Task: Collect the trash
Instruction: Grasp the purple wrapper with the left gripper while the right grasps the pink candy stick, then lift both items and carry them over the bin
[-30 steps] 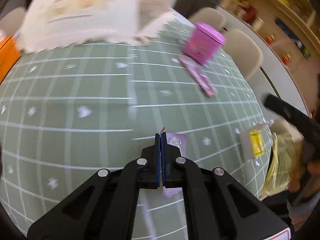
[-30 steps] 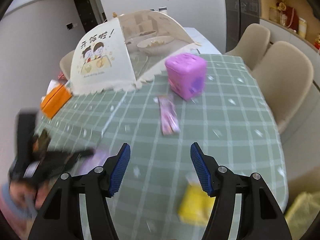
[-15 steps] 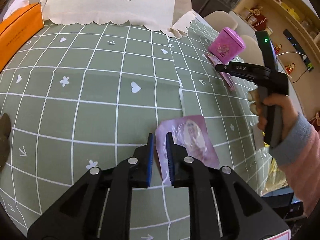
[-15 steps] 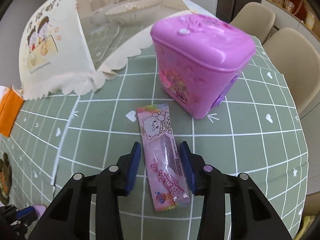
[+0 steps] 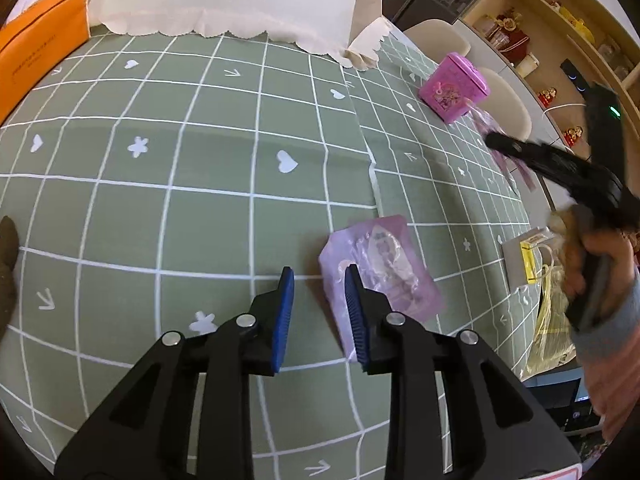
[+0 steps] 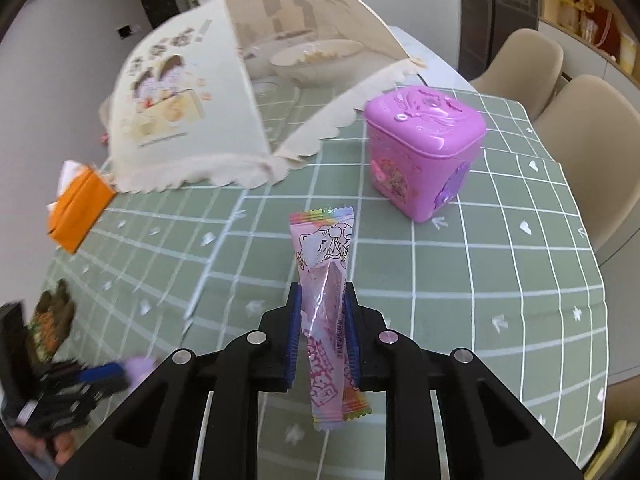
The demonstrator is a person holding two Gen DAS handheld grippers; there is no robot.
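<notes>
My left gripper (image 5: 318, 280) is open, low over the green checked tablecloth (image 5: 200, 168). A flat purple wrapper (image 5: 384, 264) lies on the cloth, partly under its right finger. My right gripper (image 6: 321, 300) is shut on a long pink candy wrapper (image 6: 326, 280) and holds it lifted above the table. In the left wrist view the right gripper (image 5: 496, 140) is blurred at the right, with the pink wrapper (image 5: 516, 164) hanging from it. A yellow wrapper (image 5: 528, 256) lies near the table's right edge.
A pink plastic box (image 6: 424, 152) stands behind the lifted wrapper. A cream mesh food cover (image 6: 208, 92) stands over a bowl at the back. An orange tissue box (image 5: 36, 56) sits at the far left. Beige chairs (image 6: 588, 148) line the right side. A yellowish bag (image 5: 556, 320) hangs past the table edge.
My left gripper has opened and released the purple wrapper onto the cloth. My right gripper has shut on the pink candy wrapper and lifted it off the table.
</notes>
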